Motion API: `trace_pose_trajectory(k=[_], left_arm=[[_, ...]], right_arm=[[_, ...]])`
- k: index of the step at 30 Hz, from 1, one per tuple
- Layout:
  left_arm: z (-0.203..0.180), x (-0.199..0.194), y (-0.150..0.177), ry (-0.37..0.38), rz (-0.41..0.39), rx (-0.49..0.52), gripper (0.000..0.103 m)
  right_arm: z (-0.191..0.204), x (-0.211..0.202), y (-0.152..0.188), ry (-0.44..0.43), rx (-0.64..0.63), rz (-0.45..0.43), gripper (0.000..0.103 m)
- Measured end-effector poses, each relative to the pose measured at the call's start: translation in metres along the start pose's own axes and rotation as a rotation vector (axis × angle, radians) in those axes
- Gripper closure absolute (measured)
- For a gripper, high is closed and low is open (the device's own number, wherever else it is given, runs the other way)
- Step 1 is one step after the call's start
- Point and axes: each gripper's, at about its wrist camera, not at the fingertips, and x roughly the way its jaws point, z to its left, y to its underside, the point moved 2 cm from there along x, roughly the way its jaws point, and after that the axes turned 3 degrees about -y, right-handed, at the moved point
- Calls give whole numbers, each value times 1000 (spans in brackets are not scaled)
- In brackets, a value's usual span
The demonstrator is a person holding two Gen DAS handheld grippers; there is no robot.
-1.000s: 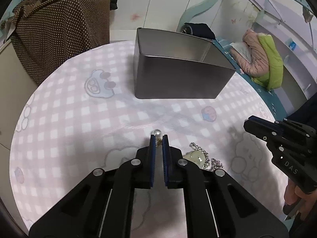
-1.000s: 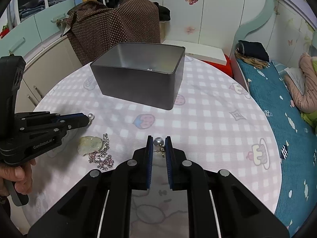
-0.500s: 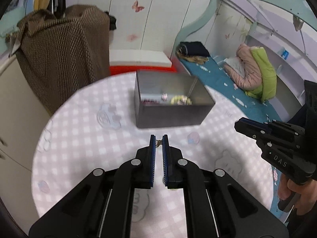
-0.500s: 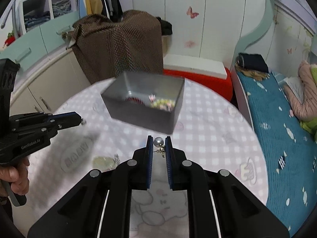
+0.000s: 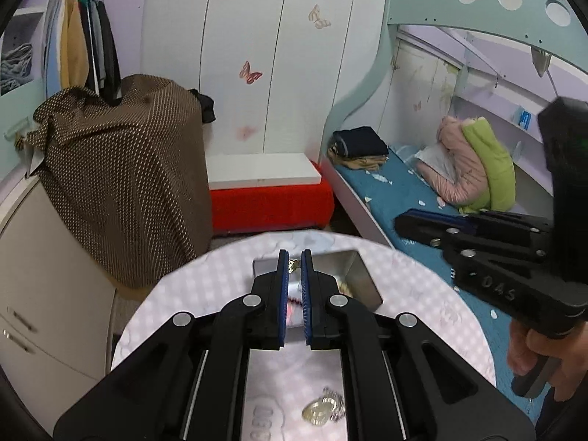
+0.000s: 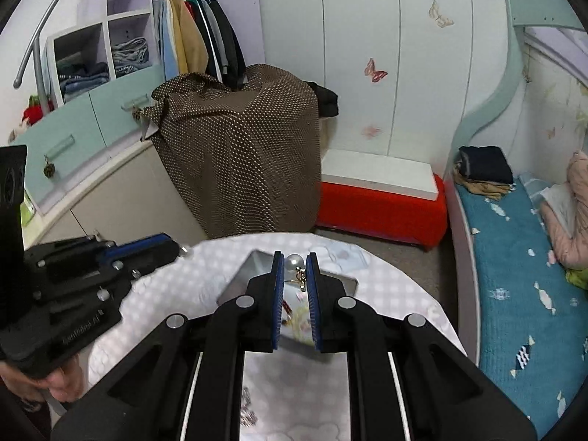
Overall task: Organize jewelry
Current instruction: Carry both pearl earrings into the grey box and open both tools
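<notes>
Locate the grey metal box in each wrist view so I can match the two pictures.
Left wrist view: the open grey metal box sits on the round checked table, low centre, its middle hidden behind the left claw.
Right wrist view: the box lies low centre, mostly hidden behind the right claw.
Shared landmark: the red bench with a white top, beyond the table.

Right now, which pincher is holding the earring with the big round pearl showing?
The right gripper: a round pearl earring shows between its blue fingers. The left gripper shows only a small gold piece.
</notes>
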Motion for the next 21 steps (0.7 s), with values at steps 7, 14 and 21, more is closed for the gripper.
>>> trace_pose_trajectory(k=[7, 14, 21], left_arm=[[1, 43, -16, 21, 70, -33, 97], [7, 78, -14, 24, 138, -57, 97], [11, 96, -8, -1, 194, -63, 87]], right_arm=[[-11, 39, -6, -20, 47, 95, 92], [-31, 70, 5, -39, 136, 194, 92], [-39, 82, 11, -20, 165, 245, 89]])
